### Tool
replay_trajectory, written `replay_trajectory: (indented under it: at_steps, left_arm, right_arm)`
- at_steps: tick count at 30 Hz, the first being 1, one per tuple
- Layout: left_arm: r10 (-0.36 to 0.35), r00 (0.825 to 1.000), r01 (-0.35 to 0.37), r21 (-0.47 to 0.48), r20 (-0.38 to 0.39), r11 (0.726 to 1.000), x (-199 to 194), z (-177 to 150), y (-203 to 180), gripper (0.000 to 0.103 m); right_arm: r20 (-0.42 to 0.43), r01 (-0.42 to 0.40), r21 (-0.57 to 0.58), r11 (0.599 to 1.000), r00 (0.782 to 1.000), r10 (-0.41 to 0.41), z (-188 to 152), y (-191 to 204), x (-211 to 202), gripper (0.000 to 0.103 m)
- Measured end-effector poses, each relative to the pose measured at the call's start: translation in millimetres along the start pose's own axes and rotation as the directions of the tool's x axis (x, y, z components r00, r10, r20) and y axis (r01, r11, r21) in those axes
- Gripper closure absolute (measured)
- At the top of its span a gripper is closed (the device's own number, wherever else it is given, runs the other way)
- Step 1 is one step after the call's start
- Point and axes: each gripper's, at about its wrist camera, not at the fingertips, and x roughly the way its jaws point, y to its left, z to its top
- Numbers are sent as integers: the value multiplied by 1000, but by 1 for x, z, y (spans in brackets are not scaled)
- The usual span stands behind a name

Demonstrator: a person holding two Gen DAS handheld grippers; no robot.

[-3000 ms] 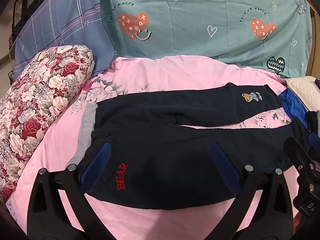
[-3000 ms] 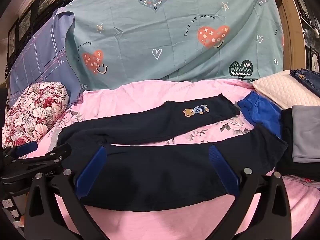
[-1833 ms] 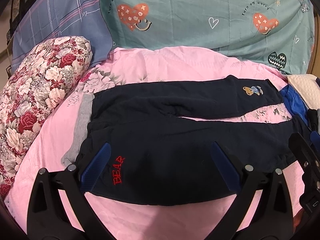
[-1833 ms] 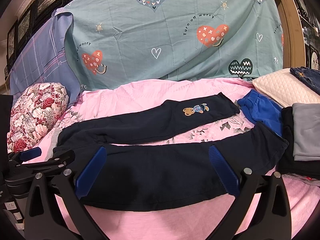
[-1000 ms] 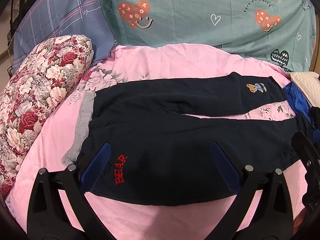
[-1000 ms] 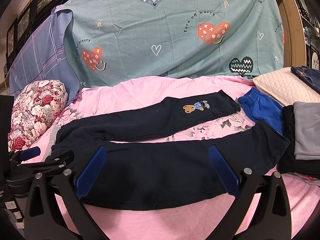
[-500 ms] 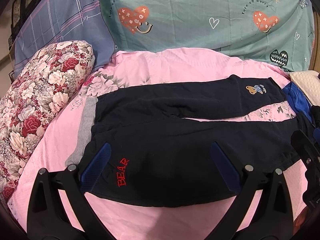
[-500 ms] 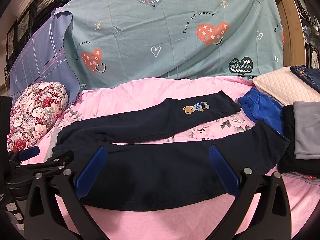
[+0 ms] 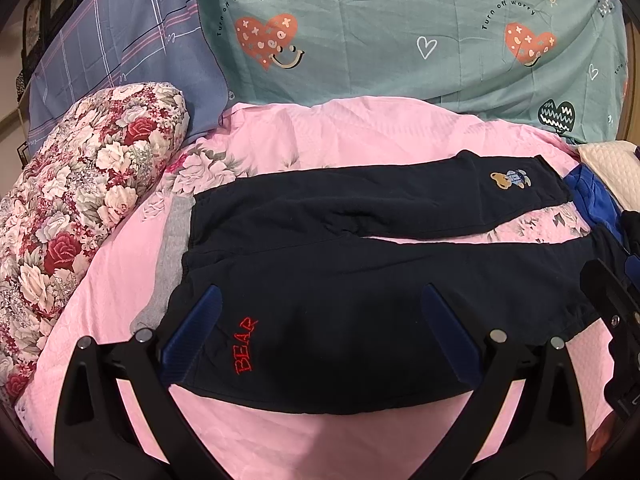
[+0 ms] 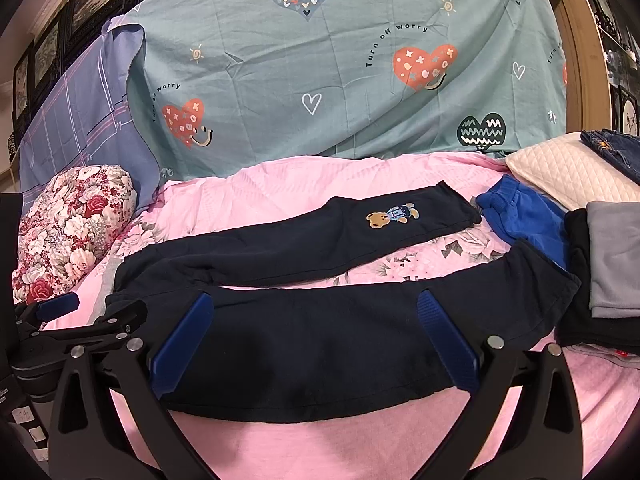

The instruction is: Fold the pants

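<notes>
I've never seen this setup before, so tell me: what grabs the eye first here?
The dark navy pants lie flat across the pink bedspread, legs slightly apart, with red BEAR lettering near the waist and a bear patch by the far cuff. Behind hangs a teal sheet with hearts; a floral pillow sits at left.

We are looking at a pink bedspread [image 10: 304, 176] lying across the middle of both views. At ten o'clock a floral bolster [image 9: 76, 200] is resting on it, and behind that a lilac plaid sheet [image 9: 120, 40] is hanging. At twelve o'clock a teal heart-print sheet [image 10: 340, 80] is draping down. At three o'clock a blue garment [image 10: 524, 220] is lying beside a cream quilted pillow [image 10: 568, 172], with folded grey cloth [image 10: 616, 256] sitting on black cloth [image 10: 580, 320].
</notes>
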Motion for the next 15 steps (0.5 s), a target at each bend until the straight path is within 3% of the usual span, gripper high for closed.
replay_trajectory:
  at_steps: [15]
  left_arm:
    - [-24, 999, 24, -6, -27, 1000, 3, 0, 0, 2]
  right_arm:
    - [1, -1, 0, 1000, 1000, 1, 0, -1, 0, 1]
